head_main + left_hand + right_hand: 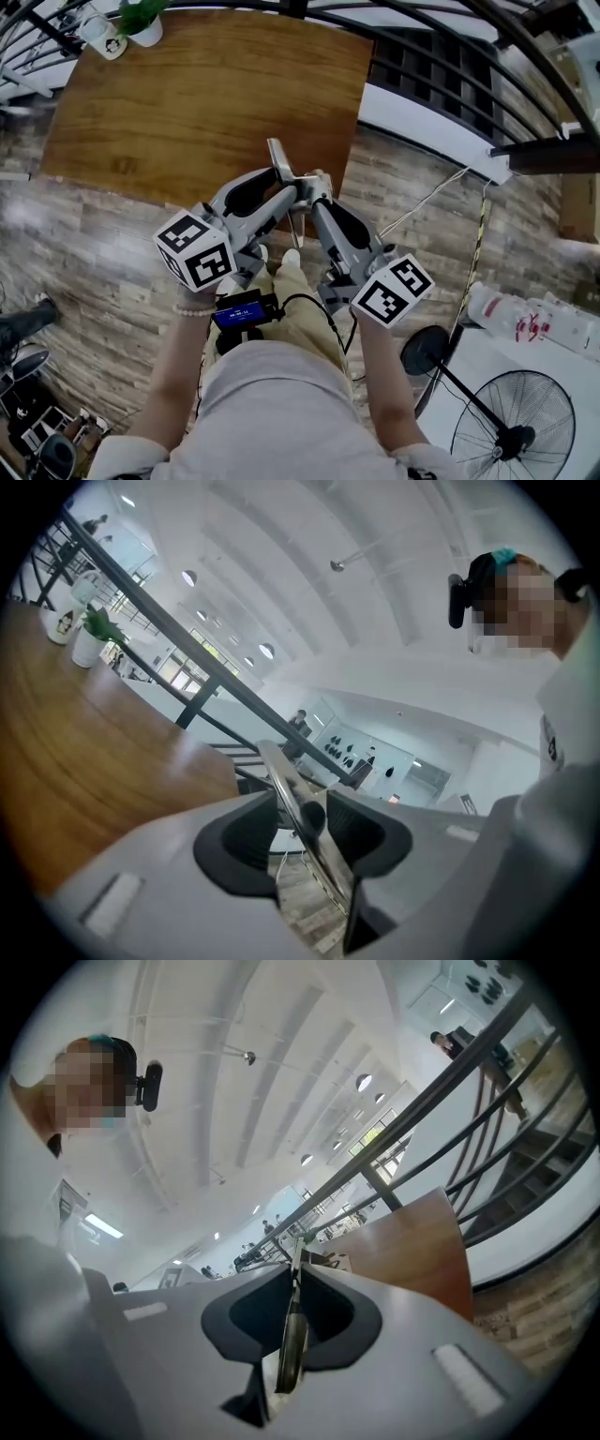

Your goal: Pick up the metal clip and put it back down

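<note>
While it is hanging above the bench (187, 94), close to the near right corner, the metal clip (278, 157) is being pinched from both sides, the left gripper (289, 194) and right gripper (315, 195) each clamping its thin strip.

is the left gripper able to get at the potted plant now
Probably not: the left gripper is shut on the metal clip, and the potted plant stands at the far corner of the table.

Polished metal clip (278, 159), table (206, 94) apparently smooth varnished wood
</note>
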Action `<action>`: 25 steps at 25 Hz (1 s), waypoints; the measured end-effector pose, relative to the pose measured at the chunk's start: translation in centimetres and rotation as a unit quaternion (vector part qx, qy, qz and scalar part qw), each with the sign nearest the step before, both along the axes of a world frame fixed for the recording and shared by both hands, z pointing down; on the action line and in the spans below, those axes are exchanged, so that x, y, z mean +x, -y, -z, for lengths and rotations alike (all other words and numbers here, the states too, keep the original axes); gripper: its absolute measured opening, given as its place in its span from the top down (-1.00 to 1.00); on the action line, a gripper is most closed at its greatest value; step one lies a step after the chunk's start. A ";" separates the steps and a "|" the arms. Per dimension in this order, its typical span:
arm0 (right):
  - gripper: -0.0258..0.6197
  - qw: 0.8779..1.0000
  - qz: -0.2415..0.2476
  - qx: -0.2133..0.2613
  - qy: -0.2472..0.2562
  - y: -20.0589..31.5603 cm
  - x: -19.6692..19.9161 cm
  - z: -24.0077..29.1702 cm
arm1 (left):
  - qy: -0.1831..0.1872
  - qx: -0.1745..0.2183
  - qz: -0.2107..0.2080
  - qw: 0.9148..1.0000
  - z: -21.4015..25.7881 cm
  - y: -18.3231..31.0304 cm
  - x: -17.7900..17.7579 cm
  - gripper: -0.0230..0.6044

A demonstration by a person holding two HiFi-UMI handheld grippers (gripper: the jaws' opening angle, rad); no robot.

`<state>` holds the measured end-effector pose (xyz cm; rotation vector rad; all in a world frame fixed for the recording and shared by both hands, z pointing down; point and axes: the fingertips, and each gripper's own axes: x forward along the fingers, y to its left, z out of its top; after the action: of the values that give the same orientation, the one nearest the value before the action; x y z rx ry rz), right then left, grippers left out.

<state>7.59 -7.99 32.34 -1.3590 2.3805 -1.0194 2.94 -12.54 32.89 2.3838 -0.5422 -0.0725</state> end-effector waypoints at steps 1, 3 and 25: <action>0.75 1.000 -0.001 0.004 0.001 -0.2 0.0 0.5 | 0.000 0.006 -0.002 1.000 0.6 -0.2 0.0 0.41; 0.75 1.000 -0.005 0.013 0.000 -0.4 0.2 1.4 | 0.002 0.020 -0.005 1.000 1.8 -0.4 0.2 0.41; 0.75 0.995 -0.014 0.095 -0.001 -1.0 -0.5 8.9 | -0.019 0.090 -0.009 0.996 10.0 -0.9 -0.5 0.41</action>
<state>7.04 -6.95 23.43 -1.3208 2.3829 -0.7615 2.42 -11.59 22.93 2.5556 -0.5150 -0.1643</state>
